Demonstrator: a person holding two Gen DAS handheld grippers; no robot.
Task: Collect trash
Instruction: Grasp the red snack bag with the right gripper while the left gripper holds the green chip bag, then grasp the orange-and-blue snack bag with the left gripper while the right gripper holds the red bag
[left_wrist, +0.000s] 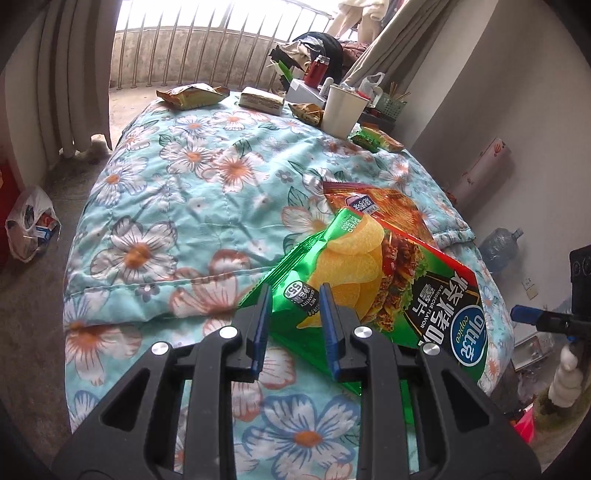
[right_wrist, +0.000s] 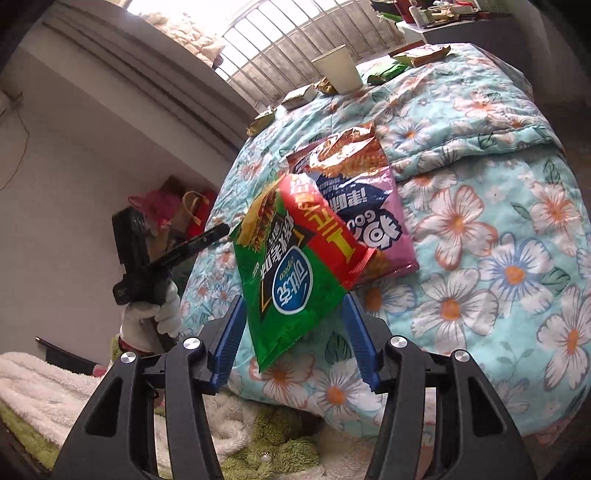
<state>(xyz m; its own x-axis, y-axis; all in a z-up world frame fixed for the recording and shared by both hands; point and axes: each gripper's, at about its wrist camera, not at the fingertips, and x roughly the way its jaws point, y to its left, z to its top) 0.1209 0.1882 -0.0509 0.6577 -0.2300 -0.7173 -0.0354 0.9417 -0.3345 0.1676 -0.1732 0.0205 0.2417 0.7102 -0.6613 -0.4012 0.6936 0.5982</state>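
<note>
A: From the left wrist view, what do you get?

B: The left gripper (left_wrist: 295, 291) pinches the edge of a green chip bag (left_wrist: 373, 291), its blue pads pressed on the foil, and the bag hangs just above the near right part of a bed covered by a flowered quilt (left_wrist: 177, 206). Left of the bed a white plastic bag (left_wrist: 31, 225) with rubbish in it sits on the floor. Along the far edge lie a yellow wrapper (left_wrist: 190, 95), a pale flat pack (left_wrist: 260, 101), a small gold wrapper (left_wrist: 306, 112), a paper cup (left_wrist: 341, 110) standing upright, and a green and orange wrapper (left_wrist: 375, 138) near the far right corner. An orange chip bag (left_wrist: 384, 210) lies flat on the quilt, partly behind the green one. At the right edge only the tip of the right gripper (left_wrist: 522, 314) shows.

A: And the right wrist view?

B: There the right gripper (right_wrist: 293, 299) is spread, its fingers either side of the green chip bag (right_wrist: 291, 273) but not pressing it. At left, a white-gloved hand (right_wrist: 162, 314) holds the left gripper (right_wrist: 225, 230), which reaches the bag's far edge. The second bag (right_wrist: 365, 206) shows a pink lower half here, lying near the quilt's folded edge. The cup (right_wrist: 338, 68) and wrappers sit far off; the floor bag is out of sight.
</note>
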